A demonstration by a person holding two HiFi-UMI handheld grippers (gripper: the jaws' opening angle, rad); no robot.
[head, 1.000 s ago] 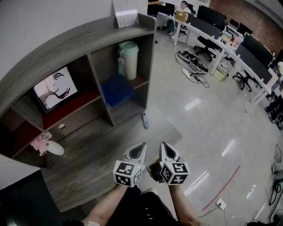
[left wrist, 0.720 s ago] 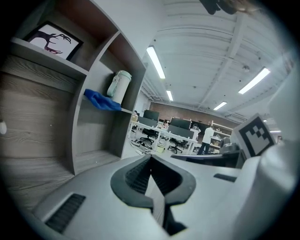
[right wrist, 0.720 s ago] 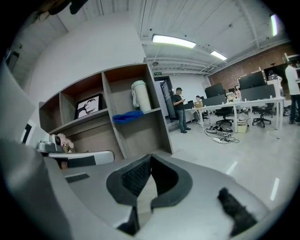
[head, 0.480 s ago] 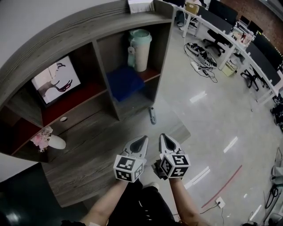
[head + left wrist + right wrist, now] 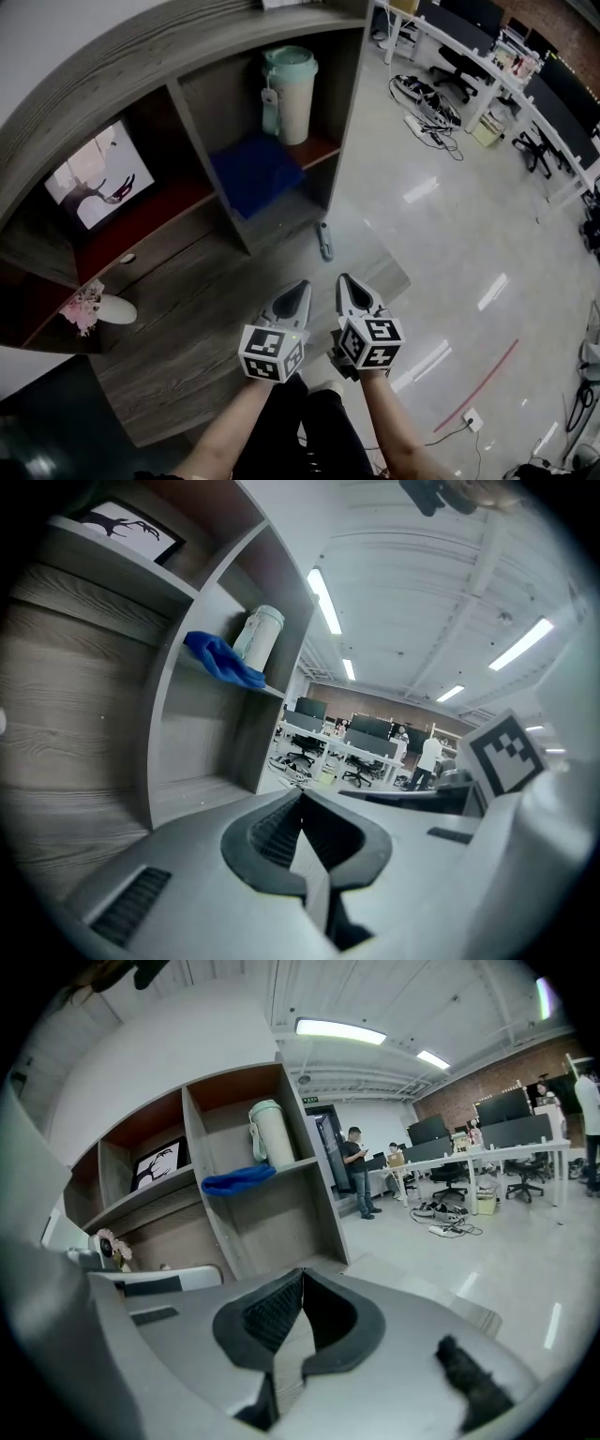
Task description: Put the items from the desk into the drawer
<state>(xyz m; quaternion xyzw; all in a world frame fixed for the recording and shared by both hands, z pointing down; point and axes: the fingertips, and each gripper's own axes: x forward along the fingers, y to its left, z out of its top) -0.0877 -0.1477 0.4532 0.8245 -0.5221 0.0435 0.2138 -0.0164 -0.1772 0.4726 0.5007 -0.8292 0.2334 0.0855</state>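
We see, from the head view, the left gripper point(image 5: 301, 285) and right gripper point(image 5: 341, 279) side by side over the front of a grey wooden worktop point(image 5: 187, 356). Only this view shows a small dark stick-shaped item point(image 5: 323, 241) lying near the worktop's right edge. The drawer point(image 5: 169, 246) sits shut under the red shelf. In the gripper views, each pair of fingers point(image 5: 267, 832) is clenched together, grasping nothing. Bare worktop lies between the grippers and the shelf unit point(image 5: 141, 53).
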